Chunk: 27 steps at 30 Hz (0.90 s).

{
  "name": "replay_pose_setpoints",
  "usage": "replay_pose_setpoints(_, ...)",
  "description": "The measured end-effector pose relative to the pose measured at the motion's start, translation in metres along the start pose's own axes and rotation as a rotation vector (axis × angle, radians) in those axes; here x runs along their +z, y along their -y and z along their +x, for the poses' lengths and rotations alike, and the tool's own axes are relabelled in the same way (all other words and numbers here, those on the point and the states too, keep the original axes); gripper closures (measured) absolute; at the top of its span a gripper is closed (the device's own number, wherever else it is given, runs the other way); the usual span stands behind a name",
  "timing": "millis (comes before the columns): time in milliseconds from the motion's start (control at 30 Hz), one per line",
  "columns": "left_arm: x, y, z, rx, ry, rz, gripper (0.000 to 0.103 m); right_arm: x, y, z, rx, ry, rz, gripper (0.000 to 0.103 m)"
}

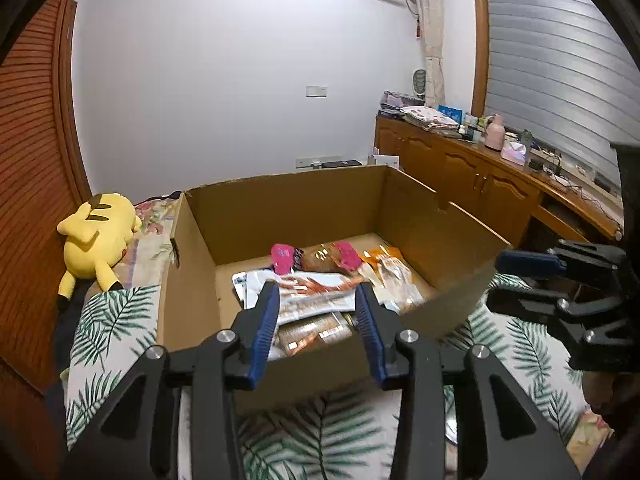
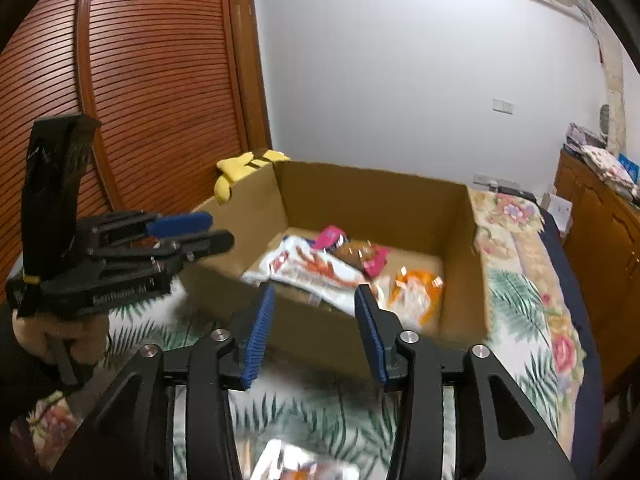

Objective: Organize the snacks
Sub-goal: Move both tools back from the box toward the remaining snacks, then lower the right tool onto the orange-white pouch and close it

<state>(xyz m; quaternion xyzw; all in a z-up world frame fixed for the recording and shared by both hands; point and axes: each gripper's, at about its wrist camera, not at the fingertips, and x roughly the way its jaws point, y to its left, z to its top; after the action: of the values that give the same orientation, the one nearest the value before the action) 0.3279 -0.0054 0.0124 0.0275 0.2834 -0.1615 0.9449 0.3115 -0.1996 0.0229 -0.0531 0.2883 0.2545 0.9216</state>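
I see both grippers — left gripper (image 1: pixel 316 300) and right gripper (image 2: pixel 314 304) — spread wide, gripping nothing, just short of the cardboard box (image 1: pixel 460 240); snack packets (image 1: pixel 316 292) lie inside it.

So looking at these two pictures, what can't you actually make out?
- Packet at the bottom edge, right wrist view: blurred and cut off by the frame.
- Snack packets under the white packet, left wrist view: mostly covered.
- Pikachu plush, right wrist view: mostly behind the cardboard box.
- Dresser clutter, left wrist view: too small.
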Motion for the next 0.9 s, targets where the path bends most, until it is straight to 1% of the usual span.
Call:
replay_pose_setpoints(33,-0.004,0.002,-0.006,-0.004,0.001,-0.002,0.063,-0.007,0.000,-0.005,-0.003,-0.005,0.008,0.054)
replay_pose_setpoints(67,-0.007,0.005,-0.010,-0.009,-0.001,-0.003,0.063,-0.015,0.001,-0.010,-0.005,-0.013,0.023,0.052)
replay_pose_setpoints(200,-0.023,0.016,-0.023,-0.024,-0.021,-0.003,0.062,-0.054,0.003,-0.024,-0.016,-0.057,0.086,0.051)
replay_pose_setpoints(400,-0.046,0.032,-0.034,-0.039,-0.048,-0.001,0.060,-0.096,0.001,-0.035,-0.014,-0.107,0.157,0.051)
replay_pose_setpoints(667,-0.077,0.043,-0.046,-0.035,-0.074,-0.007,0.060,-0.125,-0.013,-0.039,0.033,-0.152,0.213,0.051)
replay_pose_setpoints(767,-0.082,0.043,-0.050,-0.034,-0.083,-0.011,0.060,-0.133,-0.020,-0.037,0.041,-0.166,0.222,0.051)
replay_pose_setpoints(900,-0.085,0.042,-0.058,-0.024,-0.075,-0.009,0.060,-0.142,-0.023,-0.032,0.059,-0.187,0.256,0.051)
